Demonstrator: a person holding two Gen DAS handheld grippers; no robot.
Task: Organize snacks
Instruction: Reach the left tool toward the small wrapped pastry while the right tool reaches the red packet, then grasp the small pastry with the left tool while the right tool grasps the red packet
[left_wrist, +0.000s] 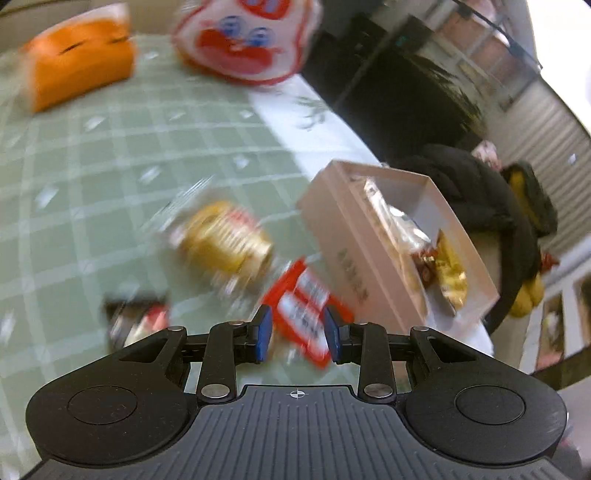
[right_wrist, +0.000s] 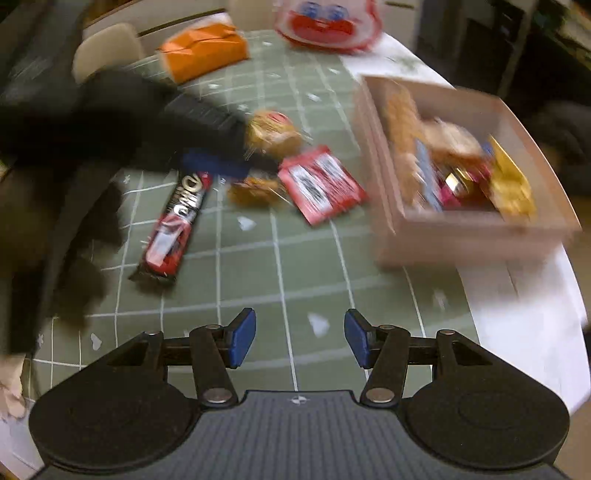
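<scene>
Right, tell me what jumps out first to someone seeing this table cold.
The pale box at the table's right edge, already crammed with wrapped snacks. Left of it on the green checked cloth lie loose ones: a red packet, a long dark chocolate bar and golden-wrapped cakes. At the far end sit an orange pack and a red-and-white cartoon bag.

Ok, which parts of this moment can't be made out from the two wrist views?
- Left wrist view: motion blur smears the print on the gold snack and the red packet; unreadable.
- Left wrist view: the dark bar is blurred.
- Right wrist view: the left tongs and a dark sleeve cover the table behind them; whether the tongs touch a snack is unclear.
- Both views: the box contents are blurred, so they can't be counted.
</scene>
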